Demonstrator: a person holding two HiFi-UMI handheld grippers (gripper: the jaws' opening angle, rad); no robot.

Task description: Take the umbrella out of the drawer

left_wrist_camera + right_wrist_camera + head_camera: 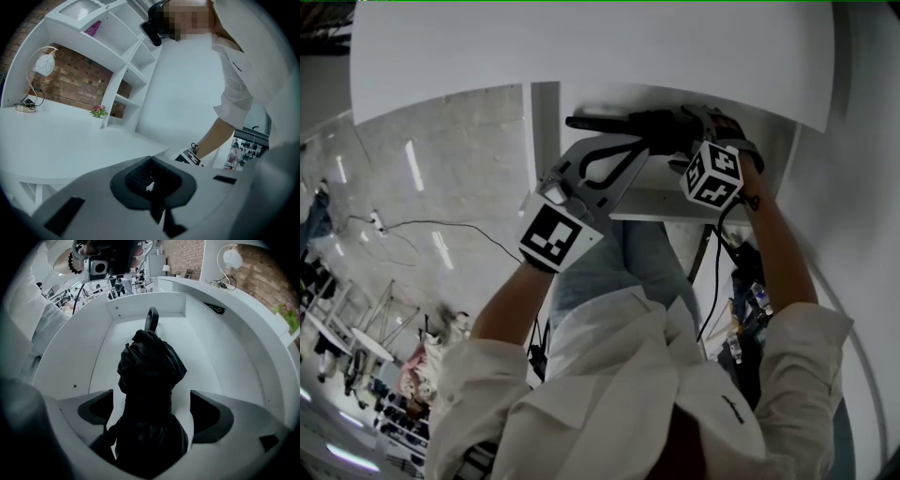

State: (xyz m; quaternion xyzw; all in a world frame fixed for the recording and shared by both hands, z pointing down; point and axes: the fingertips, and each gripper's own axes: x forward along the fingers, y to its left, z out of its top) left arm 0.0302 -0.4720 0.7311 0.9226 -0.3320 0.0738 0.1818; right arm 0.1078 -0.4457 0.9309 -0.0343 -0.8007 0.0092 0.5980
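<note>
The umbrella (150, 366) is lying inside the open white drawer (225, 357), folded and black, its length running along the drawer floor and its looped end (151, 317) pointing toward the far wall of the drawer. The right hand-held gripper (152, 411) is reaching down into the drawer and straddling the near end of the umbrella. Its jaws are standing apart, one on each side of the bundled fabric, and a thin strip of white drawer floor is showing between the fabric and the right-hand pad (211, 413). The jaws are not pressing the fabric in.

The left hand-held gripper (153, 187) is hanging outside the drawer, pointing up and across the white surface (61, 140). Its jaws are sitting together with nothing between them. In the head view it is hovering just to the left of the right one, close under the surface's edge, with both of the person's forearms stretching forward from white sleeves.

On the surface a curved lamp (44, 65) is standing at the far left in front of a brick wall (70, 79), and a small pot of flowers (98, 111) is sitting next to the white shelves (126, 51).
</note>
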